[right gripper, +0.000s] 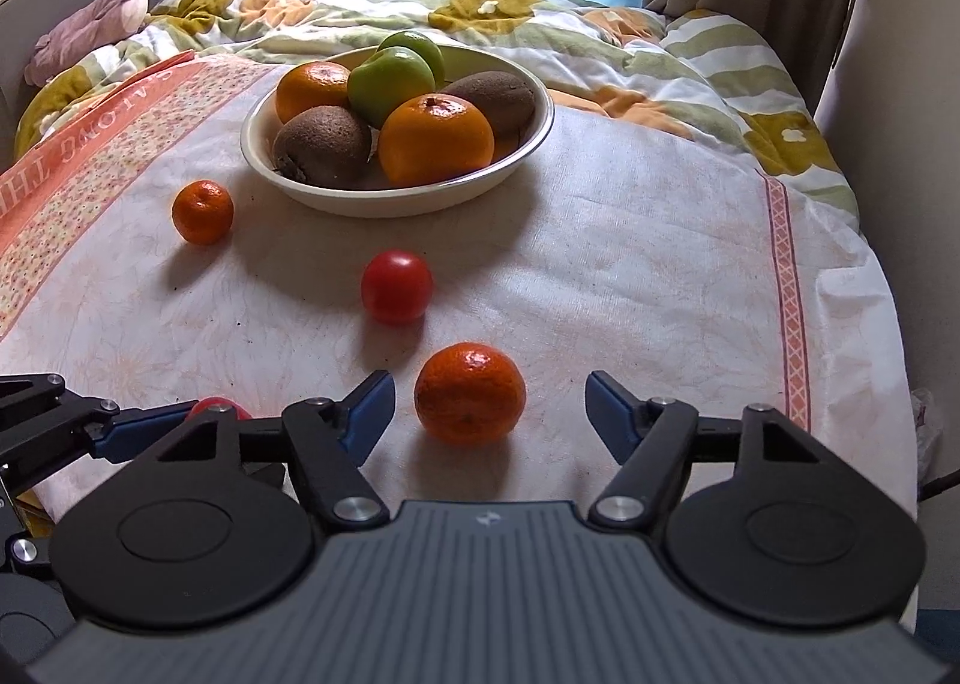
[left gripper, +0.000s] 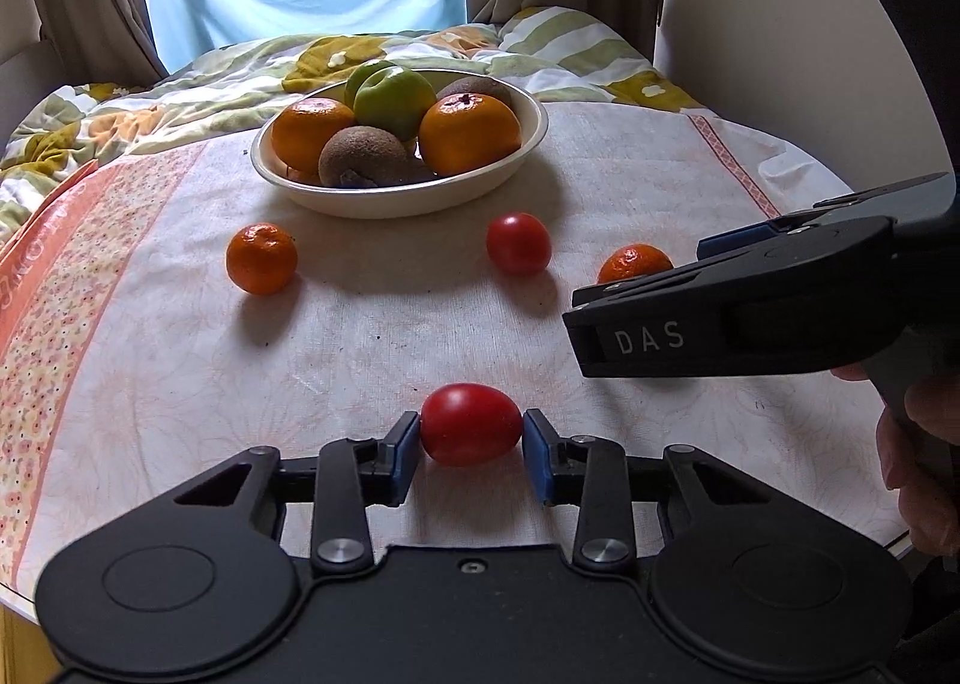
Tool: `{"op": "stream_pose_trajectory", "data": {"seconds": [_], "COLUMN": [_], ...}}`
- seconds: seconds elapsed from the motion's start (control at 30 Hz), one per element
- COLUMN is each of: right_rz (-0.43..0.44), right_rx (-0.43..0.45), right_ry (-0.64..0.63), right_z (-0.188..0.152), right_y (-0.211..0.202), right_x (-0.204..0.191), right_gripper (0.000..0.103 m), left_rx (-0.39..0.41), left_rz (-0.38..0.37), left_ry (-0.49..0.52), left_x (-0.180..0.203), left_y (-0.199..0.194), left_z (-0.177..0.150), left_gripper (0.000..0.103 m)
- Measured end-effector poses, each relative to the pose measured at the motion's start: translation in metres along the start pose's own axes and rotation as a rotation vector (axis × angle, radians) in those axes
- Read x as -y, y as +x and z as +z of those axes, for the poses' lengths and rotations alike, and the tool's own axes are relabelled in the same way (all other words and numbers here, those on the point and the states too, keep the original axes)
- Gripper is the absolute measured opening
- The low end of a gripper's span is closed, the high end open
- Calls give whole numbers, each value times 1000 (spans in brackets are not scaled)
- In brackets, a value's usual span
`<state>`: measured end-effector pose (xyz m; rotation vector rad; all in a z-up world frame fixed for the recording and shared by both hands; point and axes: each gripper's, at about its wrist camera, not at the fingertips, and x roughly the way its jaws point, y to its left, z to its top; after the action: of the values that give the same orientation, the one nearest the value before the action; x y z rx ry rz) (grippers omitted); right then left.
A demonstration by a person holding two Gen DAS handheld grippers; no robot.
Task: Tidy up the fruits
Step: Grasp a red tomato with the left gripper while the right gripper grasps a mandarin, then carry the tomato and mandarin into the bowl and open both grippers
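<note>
Two tomatoes lie on the cloth-covered table (right gripper: 660,276). The near tomato (left gripper: 470,423), close to the table's near edge, sits on the cloth with the left gripper (left gripper: 470,444) clamped on it, both blue fingers pressing its sides. The far tomato (right gripper: 396,285) lies free toward the middle of the table, in front of the bowl (right gripper: 528,144).

Two small mandarins are loose as well. One mandarin (right gripper: 470,393) lies between the fingers of the right gripper (right gripper: 490,414), which stand apart on either side of it with a gap at each side, touching nothing. The other mandarin (right gripper: 202,211) lies toward the table's left edge, near the bowl.

The cream bowl stands toward the far edge and holds at least six fruits: two oranges, two kiwis and two green apples. Whether more lie underneath cannot be told.

A person's hand (left gripper: 918,468) shows at the table's right side, gripping the right gripper's handle.
</note>
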<state>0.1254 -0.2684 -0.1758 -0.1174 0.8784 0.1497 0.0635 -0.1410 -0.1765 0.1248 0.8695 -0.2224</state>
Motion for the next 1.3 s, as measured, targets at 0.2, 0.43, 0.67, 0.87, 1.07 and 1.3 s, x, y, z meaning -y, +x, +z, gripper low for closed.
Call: {"op": "stream_pose_trajectory", "data": {"seconds": [0.2, 0.43, 0.67, 0.87, 1.07, 1.3], "right_rz": [7, 5, 9, 21, 47, 86], "right_rx": [-10, -29, -20, 5, 54, 133], "right_ry": [-13, -13, 5, 16, 27, 31], "right_z": [2, 2, 4, 11, 27, 61], "right_y": [2, 5, -5, -25, -52, -85], "right_x": [-5, -7, -6, -6, -4, 0], "right_gripper": [75, 55, 55, 55, 55, 55], "left_rx": [8, 25, 40, 74, 125, 229], "left_rz": [6, 14, 22, 36, 62, 122], "left_ry": [-8, -15, -16, -18, -30, -21], "left_x": [-3, -10, -16, -21, -27, -41], "left_y": [-6, -13, -22, -40, -66, -105], "left_z": [1, 4, 8, 18, 35, 68], "left_gripper": [40, 40, 40, 40, 40, 40]}}
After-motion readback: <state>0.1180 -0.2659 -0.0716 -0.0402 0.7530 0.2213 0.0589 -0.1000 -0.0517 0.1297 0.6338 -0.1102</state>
